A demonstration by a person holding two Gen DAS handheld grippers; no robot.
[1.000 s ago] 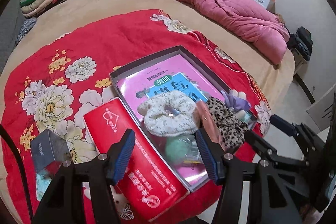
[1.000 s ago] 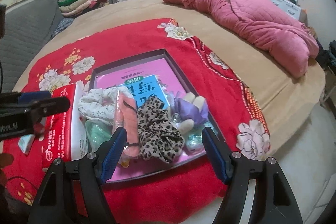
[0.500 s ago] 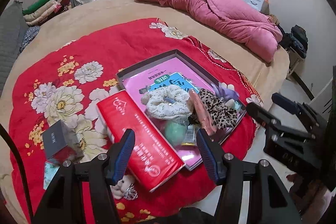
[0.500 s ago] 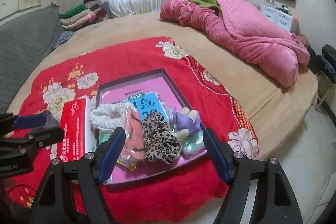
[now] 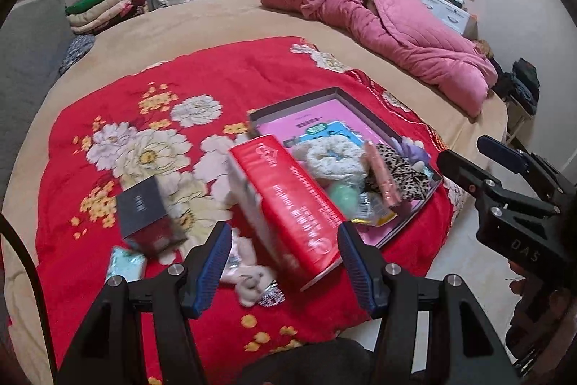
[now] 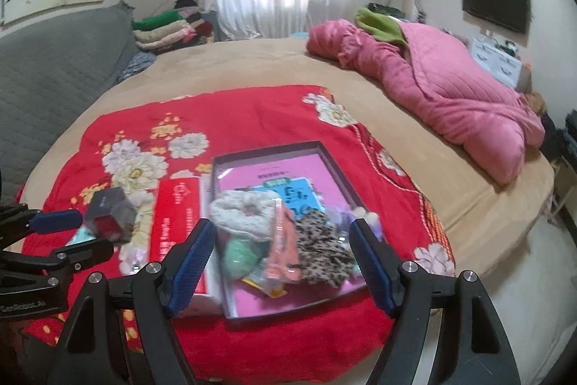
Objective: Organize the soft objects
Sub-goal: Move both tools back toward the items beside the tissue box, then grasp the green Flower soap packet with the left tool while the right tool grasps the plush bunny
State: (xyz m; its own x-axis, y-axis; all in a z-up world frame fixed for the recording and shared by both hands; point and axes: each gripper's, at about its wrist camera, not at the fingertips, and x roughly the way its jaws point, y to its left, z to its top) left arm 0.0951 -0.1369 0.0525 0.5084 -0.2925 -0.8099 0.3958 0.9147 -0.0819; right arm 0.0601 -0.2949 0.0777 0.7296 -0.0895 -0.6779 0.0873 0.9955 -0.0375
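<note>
We see the soft things heaped in the near half of the shallow tray (image 6: 335, 165): a white scrunchie (image 6: 241, 210), a mint puff (image 6: 239, 249), a pink packet (image 6: 285, 249) and a leopard scrunchie (image 6: 321, 240). The tray lies near the right edge of the red floral blanket (image 5: 216, 74), touching the red box (image 5: 292, 201) on its left. A small white plush toy (image 5: 249, 278) lies at the blanket's near edge, just beside a dark small box (image 5: 144, 208). Our left gripper (image 5: 285, 267) and right gripper (image 6: 285, 262) both hang above the near edge, fingers spread wide, holding nothing.
</note>
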